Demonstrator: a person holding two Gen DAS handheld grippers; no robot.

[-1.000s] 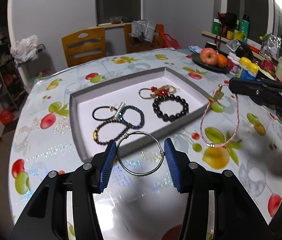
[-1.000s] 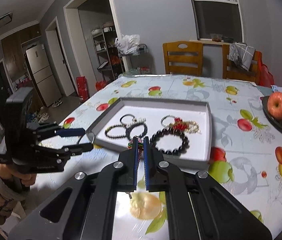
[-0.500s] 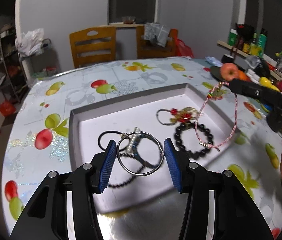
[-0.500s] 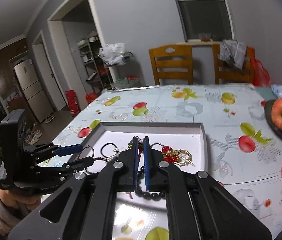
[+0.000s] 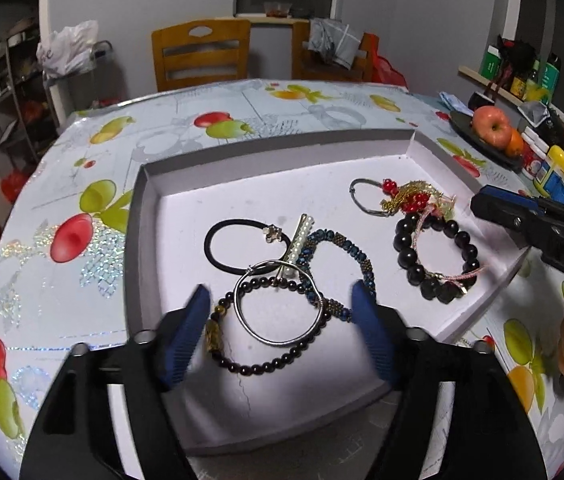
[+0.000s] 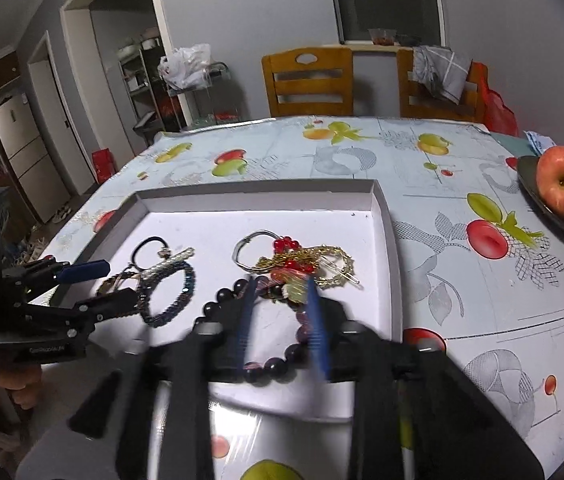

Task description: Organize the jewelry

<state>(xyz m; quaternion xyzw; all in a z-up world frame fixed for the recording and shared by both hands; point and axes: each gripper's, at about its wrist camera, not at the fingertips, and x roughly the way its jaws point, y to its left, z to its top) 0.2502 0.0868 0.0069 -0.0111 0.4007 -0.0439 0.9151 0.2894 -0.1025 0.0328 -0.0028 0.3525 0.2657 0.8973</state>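
**Both bracelets lie in the tray, jaws spread above them**

Left wrist view: the left gripper (image 5: 282,312) hangs over the near part of the shallow grey-walled tray (image 5: 137,216), its blue-padded jaws wide apart and blurred, holding nothing. Between them lies the thin silver bangle (image 5: 277,306), a smooth metal hoop resting on the small dark-bead bracelet (image 5: 257,360) and touching the blue woven bracelet (image 5: 338,256). At 11 o'clock of the bangle sits a black elastic hair tie (image 5: 237,246) with a pearl-studded clip (image 5: 298,246) across it. At 2 o'clock the large glossy black-bead bracelet (image 5: 434,260) carries the pink cord bracelet (image 5: 462,276) draped over it; beyond, a gold chain with red beads (image 5: 406,196). The right gripper (image 5: 494,208) enters at 3 o'clock.

Right wrist view: the right gripper (image 6: 282,320) has its jaws apart, blurred, straddling the black-bead bracelet. The tray sits on a fruit-printed glossy table (image 6: 462,184). At 2 o'clock a dark plate (image 6: 538,196) holds an apple (image 6: 562,180). Wooden chairs (image 6: 310,80) stand at 12 o'clock.
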